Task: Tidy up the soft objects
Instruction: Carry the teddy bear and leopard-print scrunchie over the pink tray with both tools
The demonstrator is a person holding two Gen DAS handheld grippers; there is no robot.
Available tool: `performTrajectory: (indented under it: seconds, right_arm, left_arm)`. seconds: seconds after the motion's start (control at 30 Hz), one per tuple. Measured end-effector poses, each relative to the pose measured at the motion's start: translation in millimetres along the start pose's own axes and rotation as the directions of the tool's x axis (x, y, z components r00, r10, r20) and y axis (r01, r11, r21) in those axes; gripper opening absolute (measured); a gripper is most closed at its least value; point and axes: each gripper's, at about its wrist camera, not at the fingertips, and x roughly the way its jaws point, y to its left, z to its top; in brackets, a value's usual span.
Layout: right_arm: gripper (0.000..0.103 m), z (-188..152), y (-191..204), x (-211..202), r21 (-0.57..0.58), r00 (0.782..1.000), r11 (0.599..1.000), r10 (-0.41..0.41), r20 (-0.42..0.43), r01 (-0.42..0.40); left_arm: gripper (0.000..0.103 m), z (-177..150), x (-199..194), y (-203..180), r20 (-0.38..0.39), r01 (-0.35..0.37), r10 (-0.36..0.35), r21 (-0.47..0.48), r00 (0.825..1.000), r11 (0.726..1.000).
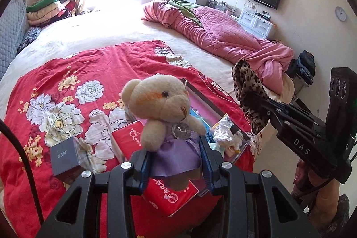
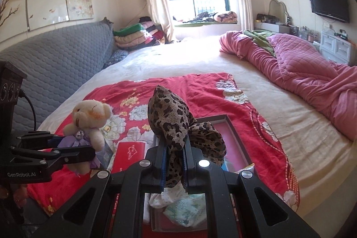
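Note:
A cream teddy bear (image 1: pixel 160 101) in a purple dress sits upright between the blue pads of my left gripper (image 1: pixel 174 153), which is shut on its dress. It hangs above the bed. My right gripper (image 1: pixel 250 101), off to the right, is shut on a leopard-print cloth (image 1: pixel 245 81). In the right wrist view the leopard-print cloth (image 2: pixel 171 117) bunches up out of the right gripper (image 2: pixel 175 148). The left gripper (image 2: pixel 80 145) holds the teddy bear (image 2: pixel 91 117) at the left. Both items are lifted clear of the bedding.
Under the grippers a red floral sheet (image 1: pixel 89 72) covers the bed. On it lie a grey-framed tray (image 2: pixel 232 126) with a pink inside, red tissue packs (image 1: pixel 127 137), a grey box (image 1: pixel 64 155) and crumpled wrappers (image 1: pixel 225 133). A pink quilt (image 1: pixel 223 37) is piled at the far right.

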Motion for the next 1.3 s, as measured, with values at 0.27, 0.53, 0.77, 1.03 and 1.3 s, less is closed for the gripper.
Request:
performTrajectory:
  seconds: [0.27, 0.53, 0.77, 1.03, 1.3]
  right_arm:
    - [0.011, -4, -34, -11, 0.052, 0.997, 0.996, -0.076, 0.024, 0.074]
    - [0.011, -17, -63, -5, 0.104, 0.992, 0.987, -0.123, 0.004, 0.121]
    - [0.011, -28, -74, 20, 0.107, 0.988, 0.983, -0.144, -0.055, 0.149]
    - [0.012, -40, -82, 62, 0.102, 0.984, 0.986, -0.121, -0.13, 0.135]
    - [0.014, -52, -91, 102, 0.136, 0.973, 0.984, -0.087, -0.216, 0.119]
  left_arm:
    - [0.039, 5, 36, -27, -0.053, 0.023, -0.021, 0.04, 0.998, 0.999]
    - [0.039, 1, 88, -44, -0.137, 0.03, -0.019, 0.076, 0.99, 0.997]
    - [0.039, -6, 120, -51, -0.186, 0.037, -0.021, 0.083, 0.982, 0.996]
    - [0.039, -10, 141, -46, -0.221, 0.035, -0.017, 0.074, 0.975, 0.997]
    - [0.039, -12, 150, -45, -0.236, 0.032, -0.015, 0.071, 0.972, 0.997]
